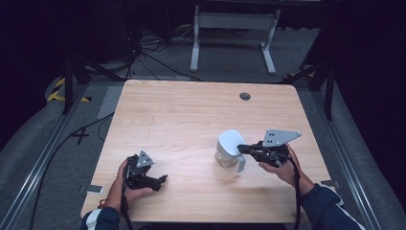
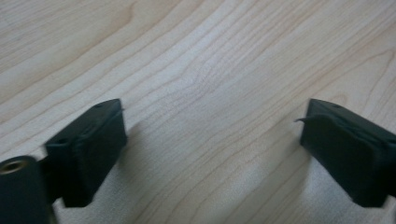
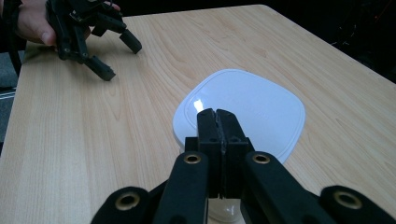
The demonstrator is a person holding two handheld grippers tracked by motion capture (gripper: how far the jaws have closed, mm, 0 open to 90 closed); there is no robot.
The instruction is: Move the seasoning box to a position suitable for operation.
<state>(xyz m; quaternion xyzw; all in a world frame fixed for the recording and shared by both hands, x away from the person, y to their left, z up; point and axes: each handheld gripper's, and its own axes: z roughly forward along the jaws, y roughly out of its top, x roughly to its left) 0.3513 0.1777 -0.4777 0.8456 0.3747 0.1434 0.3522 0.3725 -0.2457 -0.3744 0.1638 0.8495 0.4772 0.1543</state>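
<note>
A: High view, item one: a clear container (image 1: 226,155) with a white lid (image 1: 230,142), standing right of centre on the wooden table (image 1: 191,115). Where does the tool sit?

B: Right gripper (image 1: 243,149) comes in from the container's right side, tips at the lid's near edge. Right gripper view: jaws pressed together, no gap, lying over the lid (image 3: 243,109).

A: Holding anything?

B: Cannot tell. The closed jaws cover the rim beneath them; a white tab (image 1: 241,164) hangs at the container's side just under the tips, and whether it is pinched is hidden.

A: Item two?

B: Left gripper (image 1: 160,181), near the table's front left, well apart from the container. Left gripper view: jaws standing wide, bare wood (image 2: 210,84) between them, nothing held.

A: Anything hard to read?

B: Container's contents: too small and glassy to make out. Its lower body is cut off behind the right gripper (image 3: 217,123) in that gripper's own view. Left hand (image 3: 32,23) cropped at the corner there.
</note>
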